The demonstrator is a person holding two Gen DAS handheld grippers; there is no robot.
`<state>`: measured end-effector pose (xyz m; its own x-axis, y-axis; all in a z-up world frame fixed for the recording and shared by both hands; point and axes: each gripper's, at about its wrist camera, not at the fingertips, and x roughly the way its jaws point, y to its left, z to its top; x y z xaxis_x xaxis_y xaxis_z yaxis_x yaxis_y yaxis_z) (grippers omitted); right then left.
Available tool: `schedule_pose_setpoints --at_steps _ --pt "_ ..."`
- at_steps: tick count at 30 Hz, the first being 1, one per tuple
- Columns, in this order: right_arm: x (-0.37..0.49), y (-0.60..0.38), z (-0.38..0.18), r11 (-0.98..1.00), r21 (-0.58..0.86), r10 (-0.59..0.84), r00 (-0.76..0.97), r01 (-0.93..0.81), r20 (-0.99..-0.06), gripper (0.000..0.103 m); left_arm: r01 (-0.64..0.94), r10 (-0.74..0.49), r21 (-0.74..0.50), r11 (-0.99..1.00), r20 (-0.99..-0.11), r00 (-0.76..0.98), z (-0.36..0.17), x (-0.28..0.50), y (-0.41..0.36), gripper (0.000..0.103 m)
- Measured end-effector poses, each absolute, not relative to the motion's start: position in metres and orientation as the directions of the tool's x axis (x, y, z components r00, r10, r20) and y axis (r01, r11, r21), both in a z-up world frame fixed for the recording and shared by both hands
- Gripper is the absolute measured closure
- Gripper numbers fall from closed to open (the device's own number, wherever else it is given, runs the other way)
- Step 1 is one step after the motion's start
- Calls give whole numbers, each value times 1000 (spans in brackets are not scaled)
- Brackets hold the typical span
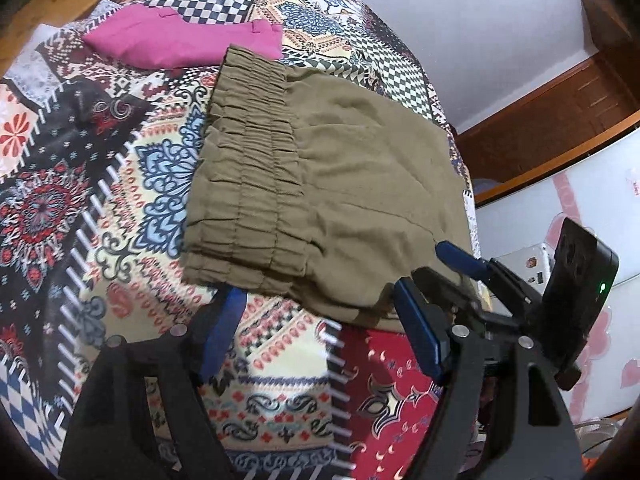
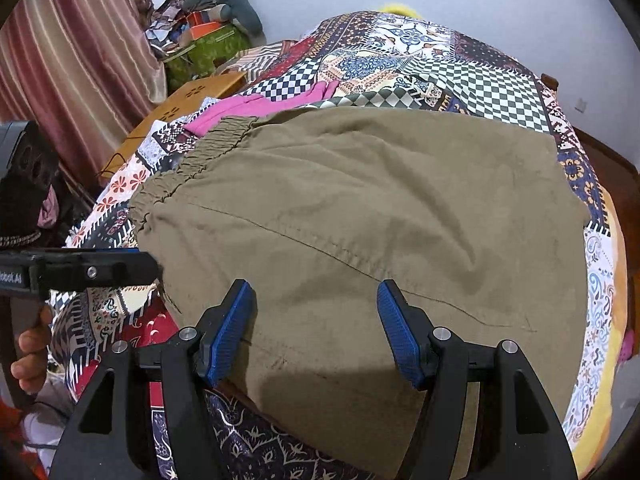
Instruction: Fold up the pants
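Observation:
Olive-brown pants (image 1: pixel 344 168) lie folded on the patterned bedspread (image 1: pixel 120 184), their gathered elastic waistband (image 1: pixel 248 184) toward the left. My left gripper (image 1: pixel 320 320) is open, its blue pads at the near edge of the pants, holding nothing. The right gripper (image 1: pixel 432 276) shows at the pants' near right corner in the left wrist view. In the right wrist view the pants (image 2: pixel 360 208) fill the middle. My right gripper (image 2: pixel 316 328) is open just over their near edge, empty. The left gripper (image 2: pixel 132 268) reaches in from the left by the waistband corner.
Folded pink pants (image 1: pixel 180 40) lie beyond the waistband. A wooden board (image 2: pixel 176 112) and a pile of fabric (image 2: pixel 204 36) sit by the striped curtain (image 2: pixel 72 52). The bed edge drops off at right, with a wooden frame (image 1: pixel 552 120) and white appliance (image 1: pixel 580 208) beyond.

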<state>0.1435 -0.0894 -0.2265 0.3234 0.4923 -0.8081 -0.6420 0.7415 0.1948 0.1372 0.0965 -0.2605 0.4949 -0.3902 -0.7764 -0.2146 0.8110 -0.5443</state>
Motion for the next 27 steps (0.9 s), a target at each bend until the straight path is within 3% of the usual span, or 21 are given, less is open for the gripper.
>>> schedule_pose_setpoints --at_steps 6,11,12,17,19,27 --pt "143 -89 -228 740 195 491 319 -644 -810 41 -252 -460 -645 722 -719 521 -265 146 114 28" --pt "144 -90 -228 739 201 495 315 -644 -810 41 -252 -419 -609 752 -737 531 -260 158 111 28" --pt "143 -90 -229 739 202 495 314 -643 -810 41 -248 -403 -594 765 -742 535 -258 159 109 30" --pt "143 -91 -228 739 209 499 312 -641 -808 41 -252 -291 -487 836 -783 550 -255 170 101 59" --pt "143 -91 -228 739 211 501 312 -639 -808 41 -239 -249 -442 864 -789 562 -252 172 97 64" --pt "148 -90 -226 729 239 517 287 -641 -807 41 -168 -94 -252 953 -774 627 -225 162 76 68"
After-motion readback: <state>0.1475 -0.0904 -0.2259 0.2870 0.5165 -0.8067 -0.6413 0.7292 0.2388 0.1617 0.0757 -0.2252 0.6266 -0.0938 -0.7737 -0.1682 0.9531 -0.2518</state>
